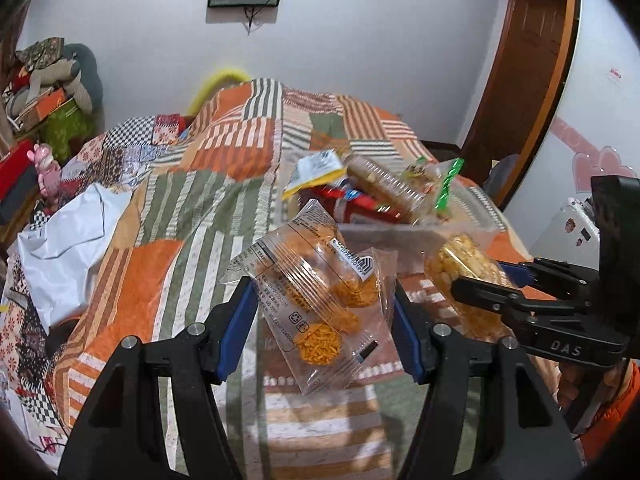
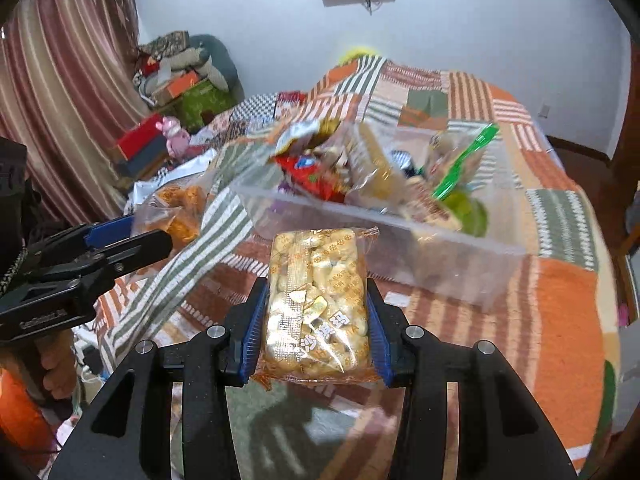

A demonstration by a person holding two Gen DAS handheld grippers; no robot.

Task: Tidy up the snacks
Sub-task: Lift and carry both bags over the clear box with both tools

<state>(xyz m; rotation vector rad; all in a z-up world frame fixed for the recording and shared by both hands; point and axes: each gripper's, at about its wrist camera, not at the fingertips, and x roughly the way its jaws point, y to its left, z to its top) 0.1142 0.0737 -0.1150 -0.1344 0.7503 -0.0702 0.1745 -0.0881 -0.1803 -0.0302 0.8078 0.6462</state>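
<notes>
My left gripper point(image 1: 320, 320) is shut on a clear packet of orange noodle-snack rounds point(image 1: 304, 280), which it holds above the quilt. The packet tilts up to the left. The right gripper point(image 2: 316, 308) is shut on a pale puffed-snack bar in an orange-printed wrapper point(image 2: 316, 280), also held off the bed. Just beyond both stands a clear plastic bin point(image 2: 440, 268) filled with several mixed snack packets point(image 2: 320, 176). In the left wrist view the right gripper point(image 1: 480, 280) and its bar point(image 1: 460, 260) are at the right, near the bin point(image 1: 384, 236). The left gripper point(image 2: 148, 232) shows at left in the right wrist view.
A patchwork quilt point(image 1: 192, 216) covers the bed under everything. A white plastic bag point(image 1: 68, 240), a pink toy point(image 1: 48, 176) and red boxes point(image 2: 140, 140) lie at the left. Cluttered cushions fill the far corner point(image 2: 188, 76). A wooden door frame point(image 1: 528, 80) stands at the right.
</notes>
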